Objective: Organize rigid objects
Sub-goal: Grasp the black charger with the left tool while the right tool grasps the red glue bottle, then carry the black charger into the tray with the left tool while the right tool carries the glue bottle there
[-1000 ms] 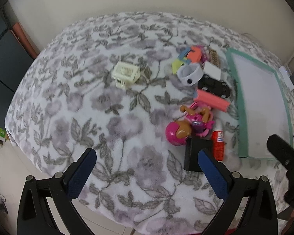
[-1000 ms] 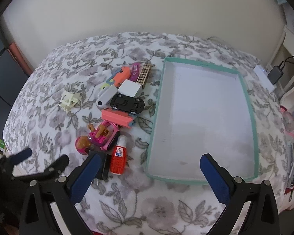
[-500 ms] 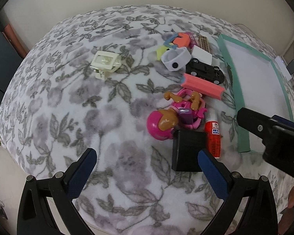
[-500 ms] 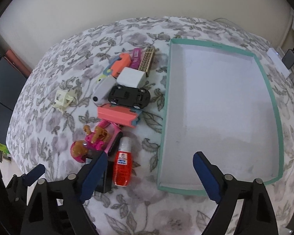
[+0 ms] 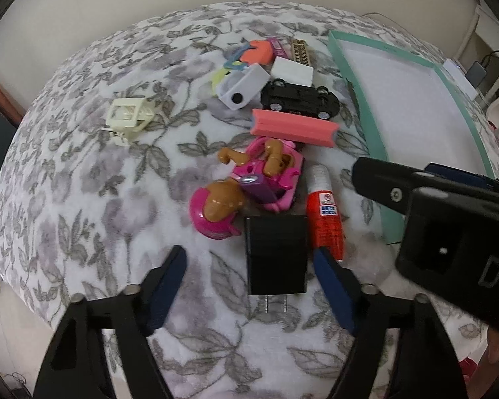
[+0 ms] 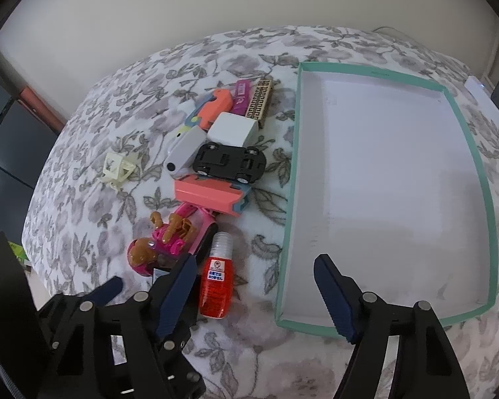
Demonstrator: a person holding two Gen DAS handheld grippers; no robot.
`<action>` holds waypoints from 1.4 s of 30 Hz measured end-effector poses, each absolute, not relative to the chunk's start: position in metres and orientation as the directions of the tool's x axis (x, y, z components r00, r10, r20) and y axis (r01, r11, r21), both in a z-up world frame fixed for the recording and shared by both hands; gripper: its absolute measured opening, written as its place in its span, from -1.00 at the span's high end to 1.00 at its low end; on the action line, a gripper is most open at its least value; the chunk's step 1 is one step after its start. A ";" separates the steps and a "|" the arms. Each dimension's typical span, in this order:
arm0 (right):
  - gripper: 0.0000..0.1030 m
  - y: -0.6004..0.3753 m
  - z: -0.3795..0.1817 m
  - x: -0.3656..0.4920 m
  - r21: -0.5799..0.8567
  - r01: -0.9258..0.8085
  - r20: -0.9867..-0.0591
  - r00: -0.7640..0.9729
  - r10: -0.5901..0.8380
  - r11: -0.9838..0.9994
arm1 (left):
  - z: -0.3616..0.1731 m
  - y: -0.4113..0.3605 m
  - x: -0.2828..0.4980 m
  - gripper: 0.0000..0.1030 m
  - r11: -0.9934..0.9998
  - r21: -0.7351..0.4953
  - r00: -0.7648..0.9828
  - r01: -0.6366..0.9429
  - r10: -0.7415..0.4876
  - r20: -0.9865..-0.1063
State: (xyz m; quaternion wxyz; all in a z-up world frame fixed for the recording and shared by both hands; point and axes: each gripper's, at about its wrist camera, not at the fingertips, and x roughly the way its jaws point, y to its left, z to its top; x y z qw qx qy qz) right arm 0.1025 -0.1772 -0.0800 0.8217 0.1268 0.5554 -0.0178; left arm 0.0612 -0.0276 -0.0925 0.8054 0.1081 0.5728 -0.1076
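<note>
Beside toys [image 6: 216, 179], empty green-rimmed tray [image 6: 291, 199]

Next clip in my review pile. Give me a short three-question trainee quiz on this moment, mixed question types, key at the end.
1. True or false: the teal-rimmed tray already holds a toy.
2. Multiple choice: which object lies between the left gripper fingers? A) black toy car B) black plug adapter C) cream plastic frame
3. Fill in: the red glue bottle lies just to the ___ of the tray in the right wrist view.

Key
1. False; it is empty.
2. B. The jaws have just been closing around it, but the pads do not yet press on it.
3. Left, on the floral cloth.
</note>
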 end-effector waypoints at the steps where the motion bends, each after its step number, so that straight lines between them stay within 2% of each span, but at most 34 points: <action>1: -0.40 -0.176 -0.080 0.103 0.189 0.165 -0.917 0.382 0.114 0.968 | -0.093 -0.028 0.061 -0.27 0.953 0.043 0.317 0.301 -0.057 -0.947; 3: -0.38 -0.174 -0.083 0.103 0.196 0.154 -0.918 0.376 0.126 0.968 | -0.093 -0.027 0.061 -0.18 0.952 0.014 0.303 0.305 -0.083 -0.949; 8: -0.17 -0.169 -0.087 0.104 0.212 0.131 -0.919 0.363 0.152 0.968 | -0.097 -0.016 0.061 0.19 0.963 -0.059 0.271 0.264 -0.132 -0.954; 17: 0.11 -0.153 -0.095 0.106 0.197 0.074 -0.929 0.333 0.162 0.978 | -0.097 0.024 0.070 0.19 0.986 -0.129 0.288 0.102 -0.153 -0.946; 20: 0.12 -0.148 -0.100 0.106 0.182 0.058 -0.937 0.314 0.155 0.982 | -0.098 0.031 0.073 0.19 0.985 -0.156 0.286 0.076 -0.171 -0.943; 35: 0.42 -0.126 -0.129 0.118 0.098 0.001 -0.964 0.250 0.094 0.995 | -0.106 0.036 0.080 0.18 0.984 -0.170 0.282 0.062 -0.180 -0.942; 42: 0.44 -0.118 -0.133 0.123 0.058 -0.019 -0.965 0.255 0.060 0.998 | -0.122 0.033 0.089 0.18 0.986 -0.161 0.251 0.048 -0.168 -0.953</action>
